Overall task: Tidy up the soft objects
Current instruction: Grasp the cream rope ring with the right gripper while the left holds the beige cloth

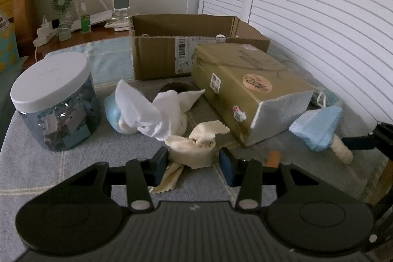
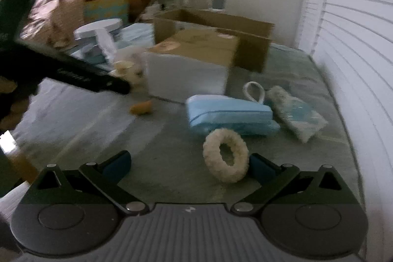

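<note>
In the left wrist view a crumpled cream cloth (image 1: pixel 191 154) lies on the grey bedcover, and my left gripper (image 1: pixel 194 166) is shut on its bunched middle; one corner hangs out under the left finger. Behind it sit a white cloth (image 1: pixel 147 112) and a pale blue soft thing (image 1: pixel 111 108). My right gripper (image 2: pixel 189 166) stands wide open. A fluffy cream ring (image 2: pixel 226 158) stands on edge between its fingers, close to the right pad. Just beyond the ring lies a blue stack of face masks (image 2: pixel 231 114).
An open cardboard box (image 1: pixel 184 41) stands at the back, a gold box (image 1: pixel 245 90) lies in front of it. A white-lidded jar (image 1: pixel 54 100) is at the left. A small orange item (image 2: pixel 141 108) and a plastic-wrapped packet (image 2: pixel 294 114) lie on the cover. Louvred doors run along the right.
</note>
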Available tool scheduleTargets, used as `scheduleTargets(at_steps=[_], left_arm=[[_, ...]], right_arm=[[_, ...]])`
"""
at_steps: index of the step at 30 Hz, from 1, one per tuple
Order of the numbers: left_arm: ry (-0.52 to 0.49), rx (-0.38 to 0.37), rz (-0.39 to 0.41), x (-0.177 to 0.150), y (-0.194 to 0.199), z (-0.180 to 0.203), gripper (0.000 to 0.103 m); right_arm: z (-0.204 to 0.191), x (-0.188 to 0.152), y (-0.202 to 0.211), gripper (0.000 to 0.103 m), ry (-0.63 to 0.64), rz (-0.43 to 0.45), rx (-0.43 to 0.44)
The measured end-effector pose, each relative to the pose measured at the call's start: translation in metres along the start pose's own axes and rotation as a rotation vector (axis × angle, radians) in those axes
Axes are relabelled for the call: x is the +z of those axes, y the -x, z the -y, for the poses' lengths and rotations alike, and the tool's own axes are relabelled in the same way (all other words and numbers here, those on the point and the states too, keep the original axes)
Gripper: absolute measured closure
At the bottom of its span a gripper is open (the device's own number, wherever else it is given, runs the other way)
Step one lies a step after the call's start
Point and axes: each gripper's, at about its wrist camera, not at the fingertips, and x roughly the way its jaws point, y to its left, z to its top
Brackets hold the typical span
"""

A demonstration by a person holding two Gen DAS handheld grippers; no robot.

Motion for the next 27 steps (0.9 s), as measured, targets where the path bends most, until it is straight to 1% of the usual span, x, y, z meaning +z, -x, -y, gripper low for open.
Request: scheduleTargets(at_steps=[2,10,14,16,18,20,21,22,24,27], left_arm=[[0.003,0.001,0.000,0.000,0.000,-0.001,0.058],[0.011,0.019,0.008,0.001,-0.004,0.005,0.058],[0.003,0.021,0.006,0.000,-0.003,0.007,0.058],[0.004,0.018,0.003,0.000,-0.001,0.007,0.058],[0.002,0.017,-0.001,0.000,-0.001,0.006,0.058],[0.005,0.013,-0.005,0.001,0.000,0.006,0.061],[0.004,0.008,-0.007,0.001,0.001,0.006,0.065],[0.001,0.003,-0.010,0.002,0.002,0.006,0.066],[-0.009,-0.001,-0.010,0.001,0.003,0.006,0.066],[-0.030,-0.003,-0.011,0.001,0.005,0.008,0.067]], right_arm=[[0.000,0.001,-0.001,0.002,-0.009,-0.001,-0.008],[0.013,0.006,-0.002,0.020,-0.070,0.009,-0.049],[0.015,0.007,0.000,0.034,-0.077,0.009,-0.077],[0.017,0.007,0.002,0.046,-0.088,0.008,-0.090],[0.018,0.008,0.003,0.051,-0.097,0.004,-0.100],[0.019,0.007,0.004,0.052,-0.100,0.000,-0.105],[0.020,0.007,0.004,0.054,-0.104,-0.003,-0.108],[0.021,0.008,0.005,0.056,-0.109,-0.005,-0.110],[0.021,0.007,0.006,0.058,-0.111,-0.008,-0.109],[0.019,0.008,0.008,0.058,-0.104,-0.011,-0.115]])
